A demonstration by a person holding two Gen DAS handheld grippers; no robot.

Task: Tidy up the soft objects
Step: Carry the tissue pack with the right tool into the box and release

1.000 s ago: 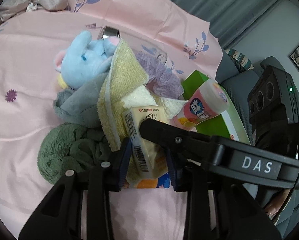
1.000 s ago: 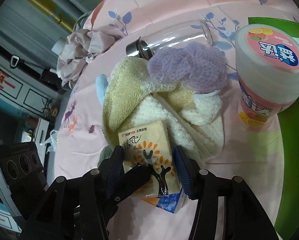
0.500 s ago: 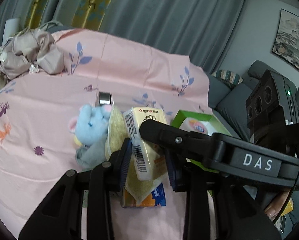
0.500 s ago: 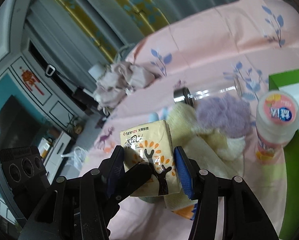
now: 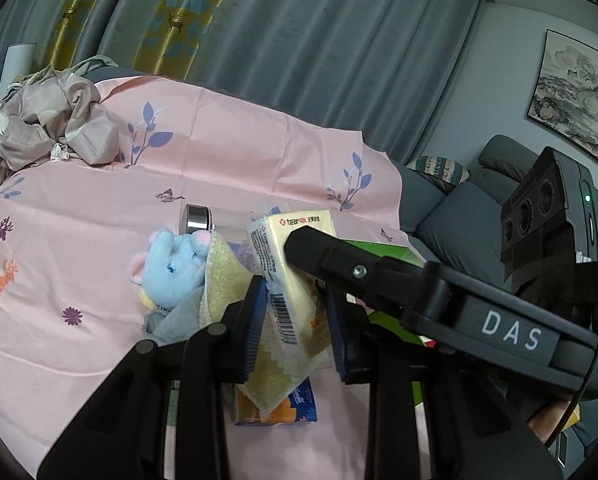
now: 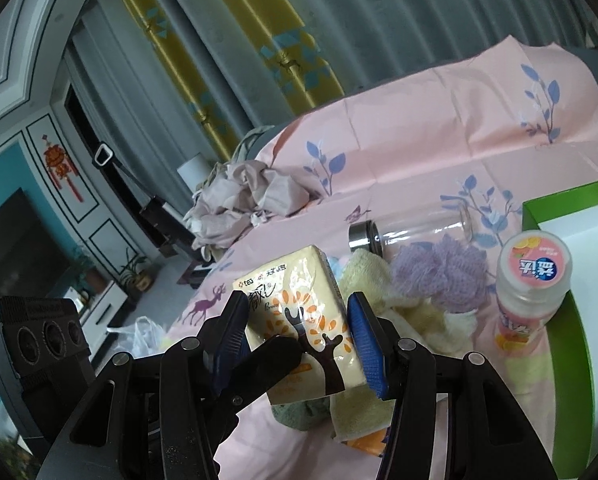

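One yellow tissue pack (image 5: 283, 264) is held off the bed by both grippers. My left gripper (image 5: 297, 320) has its blue pads on the pack's two sides and its jaws are closing. A finger of my right gripper (image 5: 331, 256) crosses over the pack's top in the left wrist view. In the right wrist view my right gripper (image 6: 299, 328) is shut on the same tissue pack (image 6: 287, 284), with a left finger (image 6: 267, 364) across its front. Below lie a blue plush elephant (image 5: 171, 268), a yellow towel (image 5: 223, 280) and a purple mesh puff (image 6: 439, 276).
A glass bottle (image 6: 411, 228) lies behind the pile on the pink sheet (image 5: 79, 352). A pink-lidded jar (image 6: 533, 280) stands beside a green box (image 6: 571, 320). A second tissue pack (image 5: 283, 410) lies under the towel. Crumpled beige cloth (image 5: 47, 128) sits far left, a grey sofa (image 5: 459, 208) right.
Both grippers have risen with the tissue pack, lifting it off the pile. Both views have tipped upward, so the curtains and walls now show.
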